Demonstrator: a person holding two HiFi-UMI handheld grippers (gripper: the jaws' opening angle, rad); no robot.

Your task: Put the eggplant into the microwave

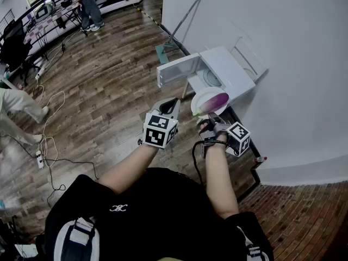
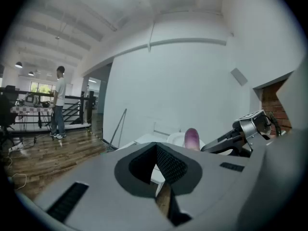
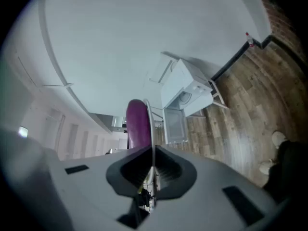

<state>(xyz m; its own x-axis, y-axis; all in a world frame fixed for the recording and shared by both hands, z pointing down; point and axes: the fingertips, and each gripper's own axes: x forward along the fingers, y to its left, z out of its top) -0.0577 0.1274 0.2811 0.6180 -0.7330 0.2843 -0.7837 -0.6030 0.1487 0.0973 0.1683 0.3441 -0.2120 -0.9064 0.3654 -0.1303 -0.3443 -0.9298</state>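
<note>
A purple eggplant [image 1: 217, 98] lies on a white plate [image 1: 202, 102], and my right gripper [image 1: 209, 118] is shut on the plate's near rim. In the right gripper view the plate [image 3: 150, 124] stands edge-on between the jaws, with the eggplant [image 3: 137, 124] to its left. The white microwave [image 1: 225, 69] sits low against the wall just beyond the plate, and its door [image 1: 176, 72] hangs open to the left. My left gripper [image 1: 169, 107] hovers left of the plate, shut and holding nothing. The left gripper view shows the eggplant [image 2: 191, 139] tip ahead.
A white wall [image 1: 283, 48] rises right behind the microwave, with a black baseboard [image 1: 247, 167] running along the wooden floor. A long-handled tool [image 1: 182, 26] leans on the wall at the left. Cables [image 1: 49, 140] trail over the floor. A person [image 1: 89, 4] stands by desks far off.
</note>
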